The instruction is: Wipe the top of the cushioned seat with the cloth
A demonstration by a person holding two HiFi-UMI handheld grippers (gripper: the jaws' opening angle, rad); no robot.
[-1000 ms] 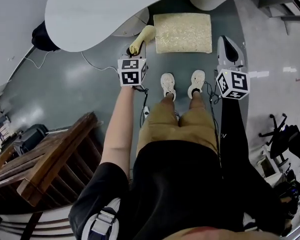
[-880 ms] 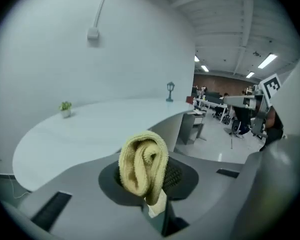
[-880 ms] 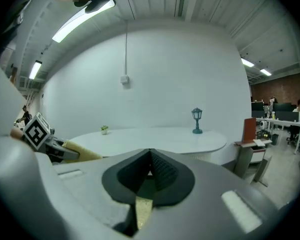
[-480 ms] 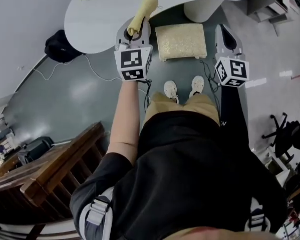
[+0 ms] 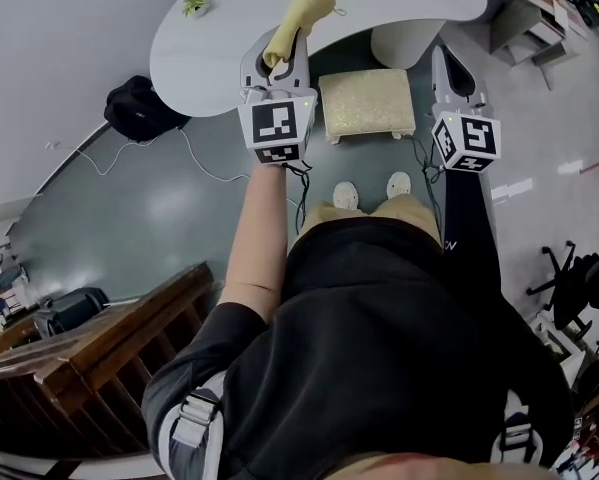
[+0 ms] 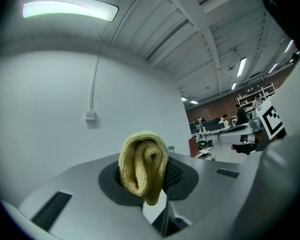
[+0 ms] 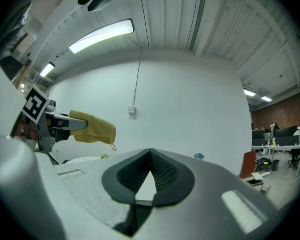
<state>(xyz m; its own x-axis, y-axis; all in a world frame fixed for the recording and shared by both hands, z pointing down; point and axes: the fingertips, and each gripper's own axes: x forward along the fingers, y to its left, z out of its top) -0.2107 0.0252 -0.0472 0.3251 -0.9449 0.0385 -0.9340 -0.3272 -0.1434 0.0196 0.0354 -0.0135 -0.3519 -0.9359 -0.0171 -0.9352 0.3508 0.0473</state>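
The cushioned seat [image 5: 367,105] is a low beige square pad on the floor ahead of the person's shoes [image 5: 347,194]. My left gripper [image 5: 276,60] is held up to the left of the seat, shut on a rolled yellow cloth [image 5: 301,13] that sticks out past its jaws over the table edge. In the left gripper view the cloth [image 6: 143,166] bulges between the pads and points at a white wall. My right gripper [image 5: 449,68] hovers to the right of the seat, its jaws shut with nothing between them [image 7: 150,169]. In the right gripper view the cloth [image 7: 92,127] shows at the left.
A white curved table [image 5: 229,28] with a small plant [image 5: 194,3] stands beyond the seat. A black bag [image 5: 139,113] and a cable [image 5: 194,153] lie on the floor at the left. Dark wooden furniture [image 5: 99,348] is at the lower left, a chair base [image 5: 569,268] at the right.
Both grippers have risen and moved forward. The cloth went from down beside the seat's left edge to up in front of the table. The seat looks smaller and farther.
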